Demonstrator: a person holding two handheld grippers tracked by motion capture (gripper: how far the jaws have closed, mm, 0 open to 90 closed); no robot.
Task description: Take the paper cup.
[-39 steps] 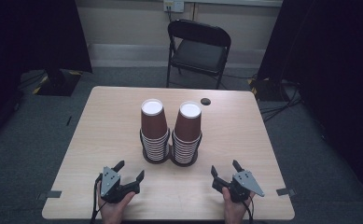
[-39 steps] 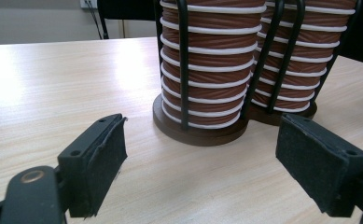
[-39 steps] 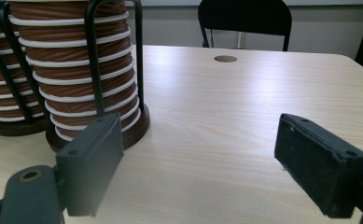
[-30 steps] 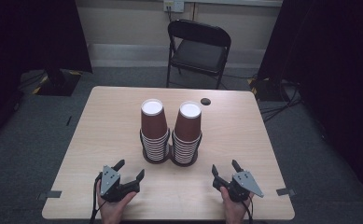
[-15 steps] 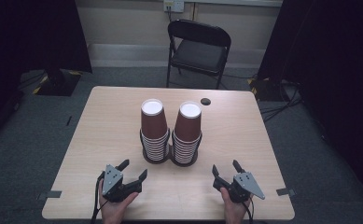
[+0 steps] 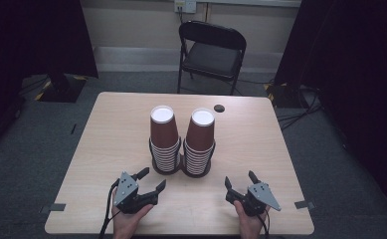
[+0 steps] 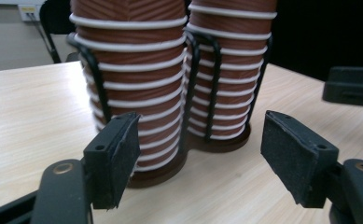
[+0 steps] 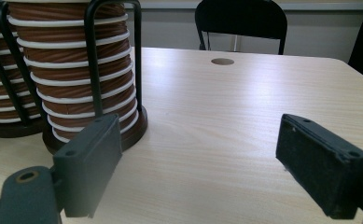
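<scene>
Two paper cup stacks (image 6: 164, 142) untouched; left hand-held gripper (image 6: 154, 178) released, right hand-held gripper (image 6: 240, 178) just opened wider, both empty. Next up, probably reaching in.

- The left gripper (image 6: 151, 180) has lifted a little off the table (image 6: 111, 129) and edged toward the left stack of brown paper cups (image 6: 164, 139), though it remains apart from that stack.
- Its jaws have just been closing; they are narrower than before, yet a gap shows between them with nothing in it.
- The right gripper (image 6: 241, 179) has just been opening its jaws slightly wider, nothing between them.
</scene>
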